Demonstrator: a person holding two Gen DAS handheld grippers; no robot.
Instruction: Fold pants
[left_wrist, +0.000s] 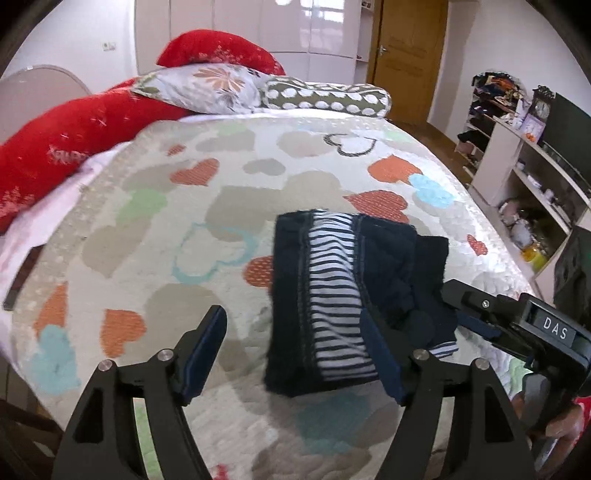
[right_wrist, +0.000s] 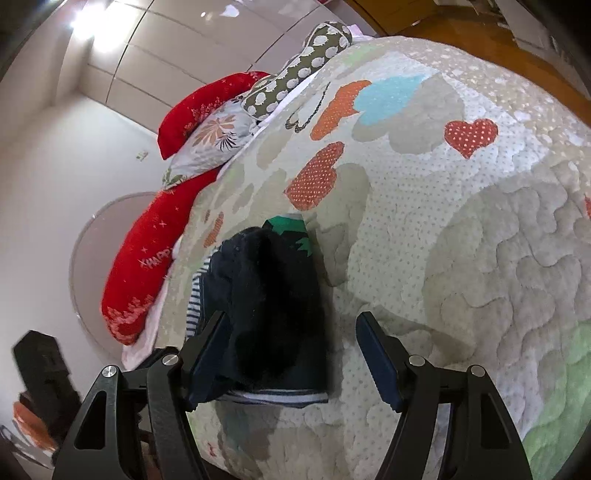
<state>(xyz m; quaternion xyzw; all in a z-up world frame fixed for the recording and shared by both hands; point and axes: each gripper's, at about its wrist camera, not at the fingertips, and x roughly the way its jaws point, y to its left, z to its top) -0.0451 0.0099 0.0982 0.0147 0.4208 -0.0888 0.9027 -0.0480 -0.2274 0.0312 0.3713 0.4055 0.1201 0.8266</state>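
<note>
Your pants (left_wrist: 343, 302) lie in a compact dark bundle with a striped band showing, on the heart-patterned quilt (left_wrist: 177, 229) of the bed, near its right side. The fold looks nearly done. Your left claw (left_wrist: 295, 350) gapes empty above the bundle's left part; your right claw (right_wrist: 291, 354) gapes too, one finger against the cloth, pinching nothing. Next, judge whether a last tuck or smoothing is needed.

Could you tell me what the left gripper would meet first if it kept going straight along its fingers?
Probably the folded pants on the quilt: they lie just ahead of the open left gripper, toward its right finger. Depth is hard to judge.
</note>
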